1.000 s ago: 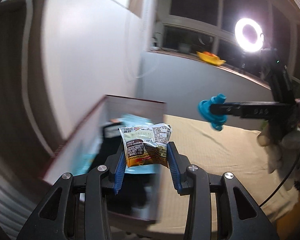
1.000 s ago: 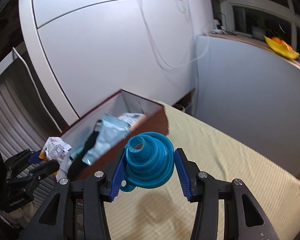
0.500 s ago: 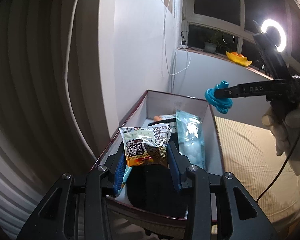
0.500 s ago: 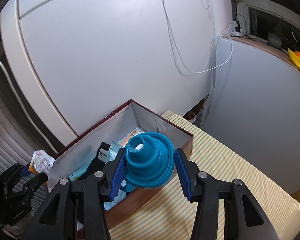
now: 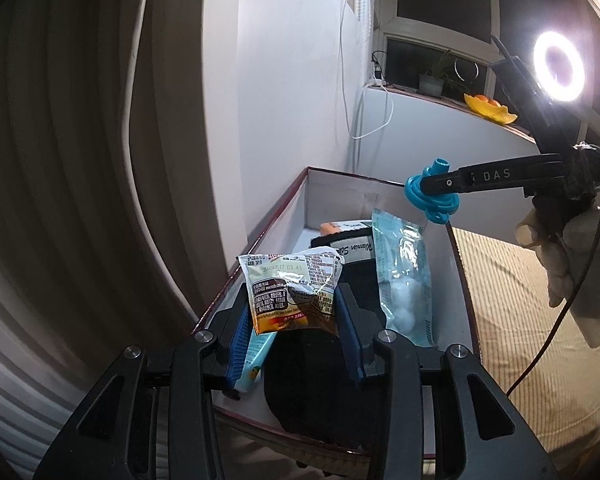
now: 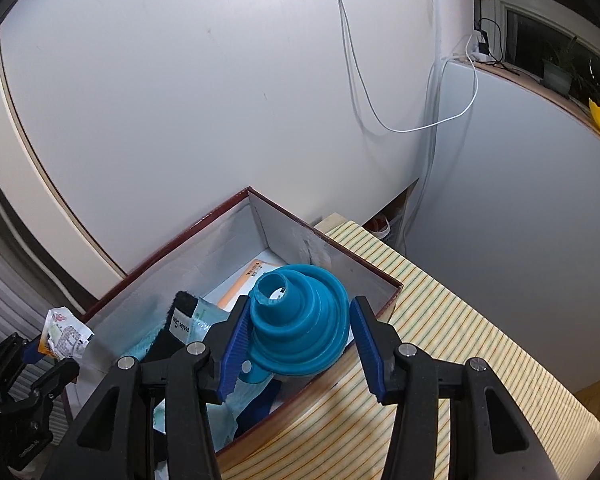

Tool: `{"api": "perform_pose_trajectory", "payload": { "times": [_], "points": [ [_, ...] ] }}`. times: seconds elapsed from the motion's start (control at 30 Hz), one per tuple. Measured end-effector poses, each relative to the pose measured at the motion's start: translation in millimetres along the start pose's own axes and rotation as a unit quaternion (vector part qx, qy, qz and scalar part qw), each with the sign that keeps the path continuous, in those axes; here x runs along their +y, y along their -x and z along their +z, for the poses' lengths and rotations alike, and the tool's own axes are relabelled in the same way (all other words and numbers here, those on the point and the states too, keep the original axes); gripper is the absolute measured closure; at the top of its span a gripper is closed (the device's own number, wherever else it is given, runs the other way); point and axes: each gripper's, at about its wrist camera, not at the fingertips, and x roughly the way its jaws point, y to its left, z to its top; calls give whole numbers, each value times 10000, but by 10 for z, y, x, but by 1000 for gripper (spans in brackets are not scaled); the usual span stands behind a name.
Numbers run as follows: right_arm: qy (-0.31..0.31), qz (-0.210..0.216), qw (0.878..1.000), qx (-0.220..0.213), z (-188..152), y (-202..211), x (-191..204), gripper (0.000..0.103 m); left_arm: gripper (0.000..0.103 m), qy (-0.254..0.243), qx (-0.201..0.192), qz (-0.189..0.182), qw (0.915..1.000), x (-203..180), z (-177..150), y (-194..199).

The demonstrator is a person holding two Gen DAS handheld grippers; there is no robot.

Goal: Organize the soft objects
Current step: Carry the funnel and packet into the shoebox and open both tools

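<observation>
A: What does the left hand-held gripper [image 5: 296, 316] have?

B: A small crinkly snack packet [image 5: 292, 292]. It sits between the two blue pads, and they seem to press on its sides. The jaws have just been opening a tiny bit, with the packet between them. It hangs over the near end of the box [image 5: 458, 264].

A: And the right hand-held gripper [image 6: 300, 336]?

B: It has a blue squishy funnel [image 6: 300, 320] between its pads. The left pad touches the funnel. On the right side I see a thin gap, so I cannot tell if it is squeezed tight. Those jaws have also just been opening a little, with the funnel between them. The funnel is over the box, near its far end, with its narrow end pointing up and away.

A: What is the box like?

B: It is long, with dark red edges and white walls inside. It sits on a bed [image 6: 460, 320] with a yellow striped cover, close to a white wall [image 6: 220, 100].

A: What is in the box?

B: A see-through bag of cotton balls [image 5: 404, 280] leans along the right wall. There is a black soft thing [image 5: 316, 384] at the near end, and an orange and white pack [image 5: 342, 226] lies far back.

A: Who holds the right one?

B: A hand in a white glove [image 5: 568, 256].
</observation>
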Motion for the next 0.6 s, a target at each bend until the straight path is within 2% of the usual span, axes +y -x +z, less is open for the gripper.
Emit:
{"api": "perform_pose_trajectory", "payload": {
  "times": [0.07, 0.1, 0.13, 0.2, 0.27, 0.6],
  "points": [
    [29, -26, 10000, 7, 6, -15, 11, 55, 62, 49, -7, -18, 10000, 3, 6, -15],
    [29, -42, 10000, 15, 6, -20, 12, 55, 57, 69, -10, -7, 10000, -2, 9, -11],
    [26, -52, 10000, 25, 5, -24, 11, 54, 46, 88, -18, 16, 10000, -5, 14, -7],
    [13, -42, 10000, 27, 3, -20, 12, 38, 37, 129, -33, 24, 9999, 10, 11, 6],
    [16, -51, 10000, -42, 0, 7, 14, 32, 37, 129, -48, 28, 9999, 10, 10, 20],
    [-51, -15, 9999, -134, -82, 161, 12, 32, 37, 199, -121, -26, 9997, 27, 21, 139]
  ]
}}
